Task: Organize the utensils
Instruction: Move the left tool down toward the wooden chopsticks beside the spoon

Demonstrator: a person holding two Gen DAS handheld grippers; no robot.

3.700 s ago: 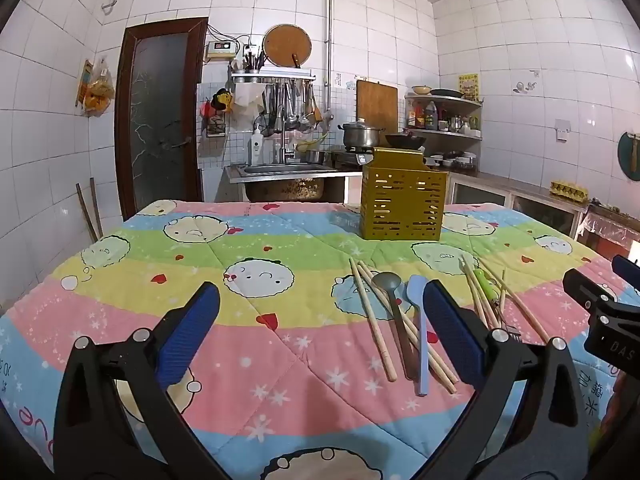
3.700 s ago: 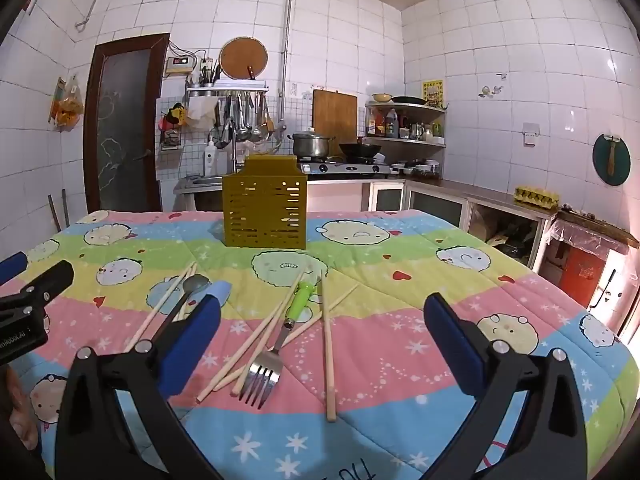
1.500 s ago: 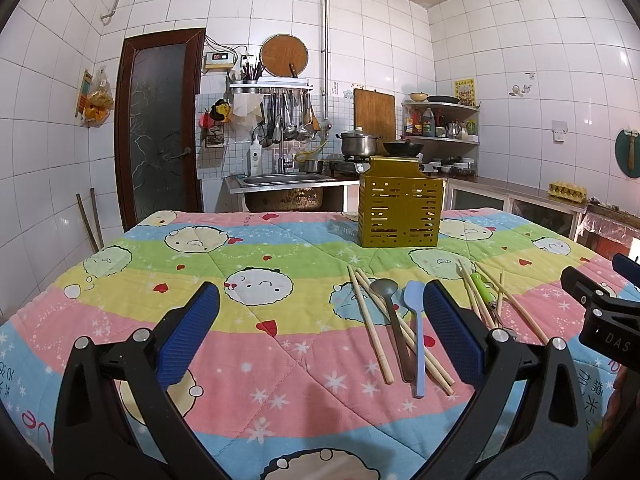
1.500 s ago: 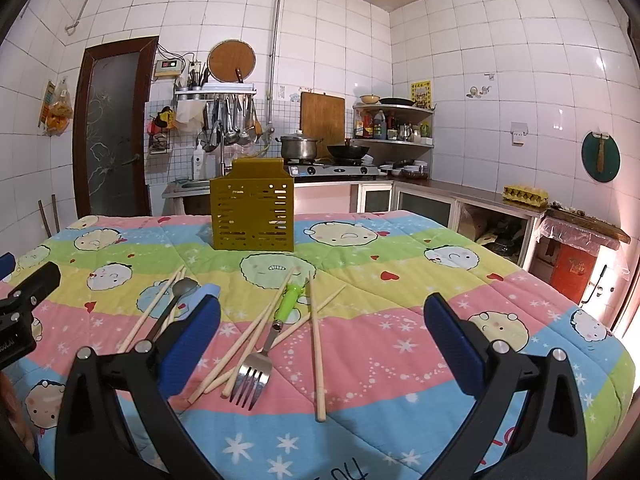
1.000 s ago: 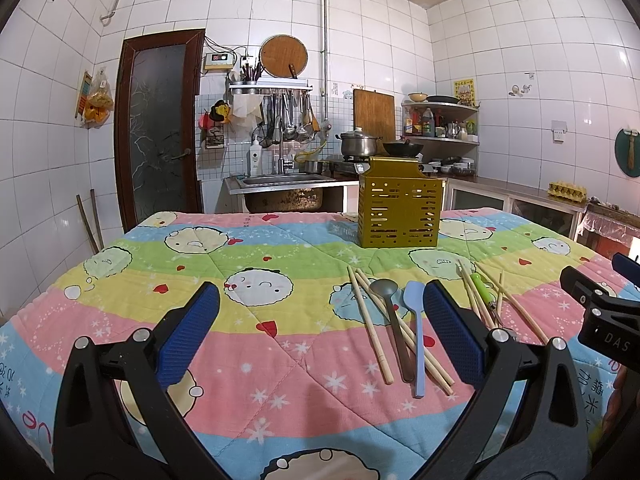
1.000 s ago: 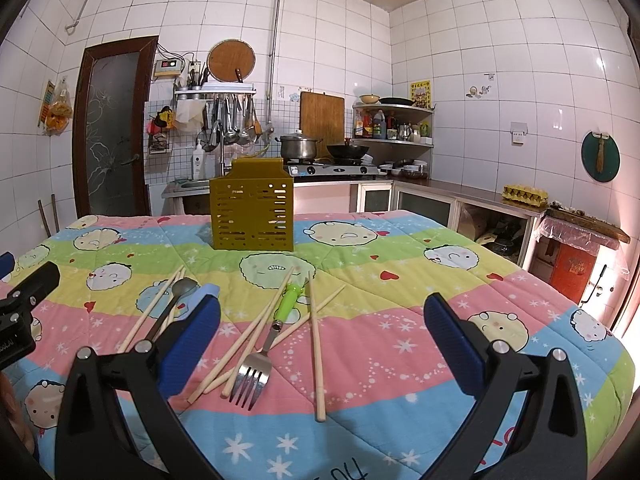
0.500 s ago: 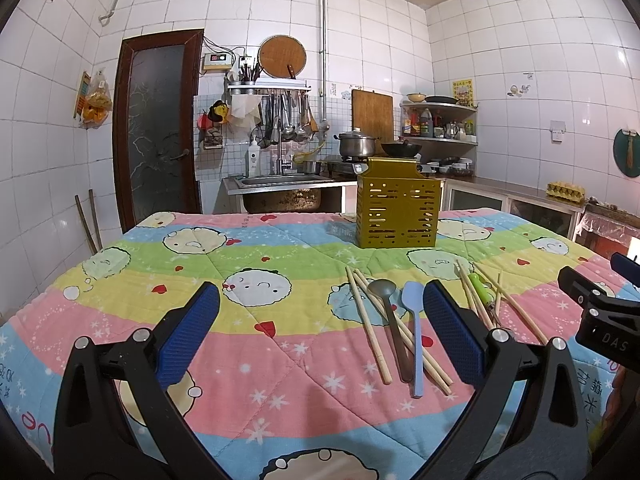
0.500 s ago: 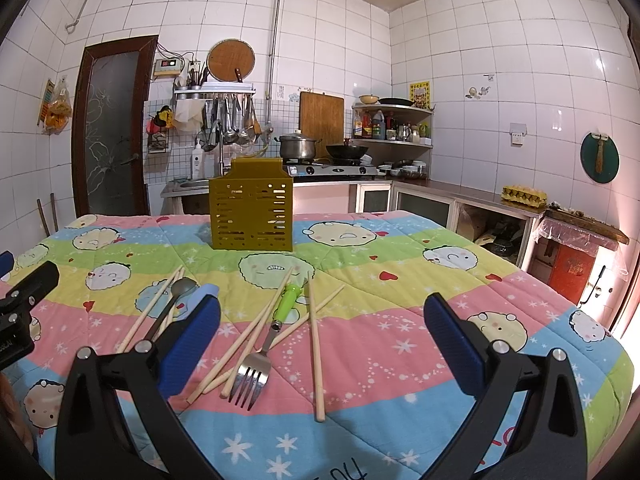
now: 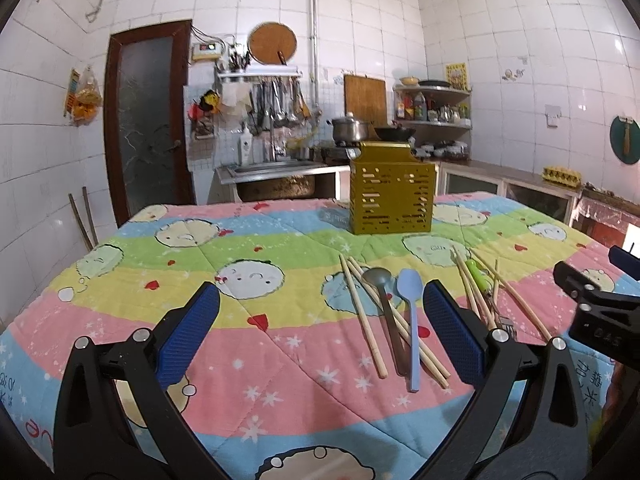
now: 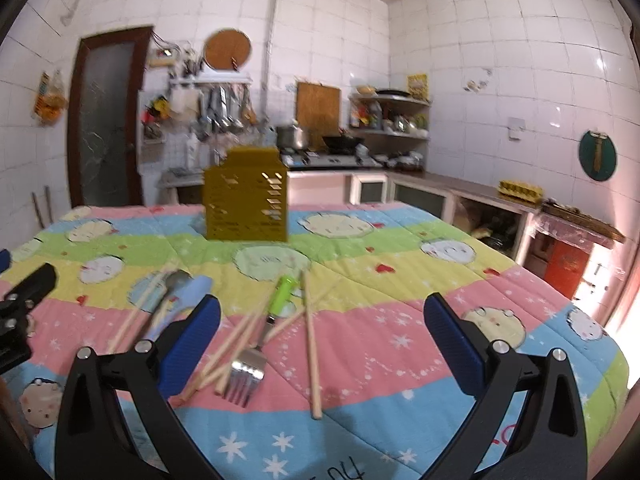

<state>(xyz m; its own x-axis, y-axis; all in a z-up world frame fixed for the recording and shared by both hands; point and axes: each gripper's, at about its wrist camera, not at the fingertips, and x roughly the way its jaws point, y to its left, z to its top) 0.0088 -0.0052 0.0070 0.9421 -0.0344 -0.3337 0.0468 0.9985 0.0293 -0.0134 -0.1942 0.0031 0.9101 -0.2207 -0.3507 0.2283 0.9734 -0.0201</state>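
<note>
A yellow slotted utensil holder (image 9: 391, 188) stands upright at the far middle of the table; it also shows in the right wrist view (image 10: 246, 196). Loose utensils lie flat in front of it: a blue spoon (image 9: 412, 324), a grey spoon (image 9: 386, 312), several wooden chopsticks (image 9: 362, 312) and a green-handled fork (image 10: 264, 332). More chopsticks (image 10: 311, 336) lie beside the fork. My left gripper (image 9: 320, 340) is open and empty, above the near table, left of the spoons. My right gripper (image 10: 322, 344) is open and empty, above the fork and chopsticks.
The table is covered with a striped cartoon quilt (image 9: 180, 276). Behind it are a sink counter (image 9: 276, 172), a stove with pots (image 10: 316, 148), a brown door (image 9: 144, 120) and tiled walls. Low cabinets (image 10: 460, 208) run along the right wall.
The right wrist view has shifted and is blurred: the right gripper has moved forward and down toward the fork and chopsticks. The left gripper has barely moved. Both stay open.
</note>
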